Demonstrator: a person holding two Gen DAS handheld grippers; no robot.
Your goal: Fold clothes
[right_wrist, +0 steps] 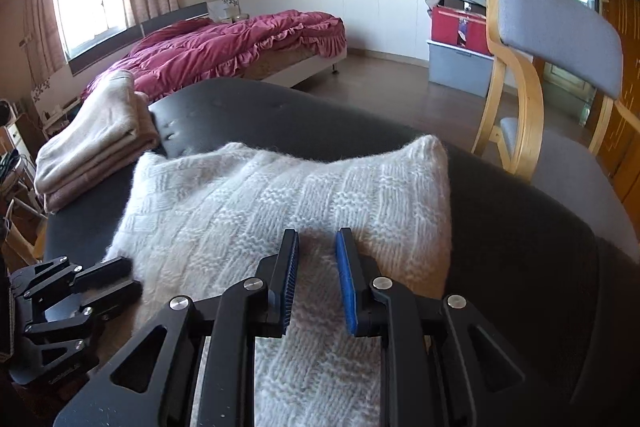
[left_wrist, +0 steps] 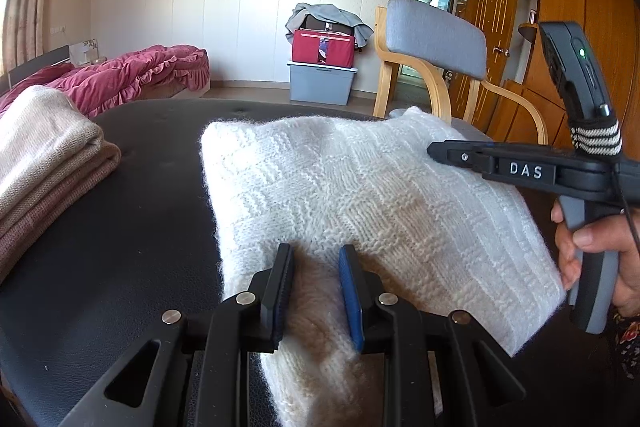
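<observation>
I see the white knit [left_wrist: 360,195] lying folded on the black table [left_wrist: 120,267], right of the beige stack [left_wrist: 44,163]. My left gripper [left_wrist: 316,259] pinches a raised ridge of the knit's near edge between its pads. My right gripper [right_wrist: 317,247] sits over the knit's near right part, jaws narrowly parted; I cannot tell if they grip it. A chair [right_wrist: 556,27] stands beyond the table.
</observation>
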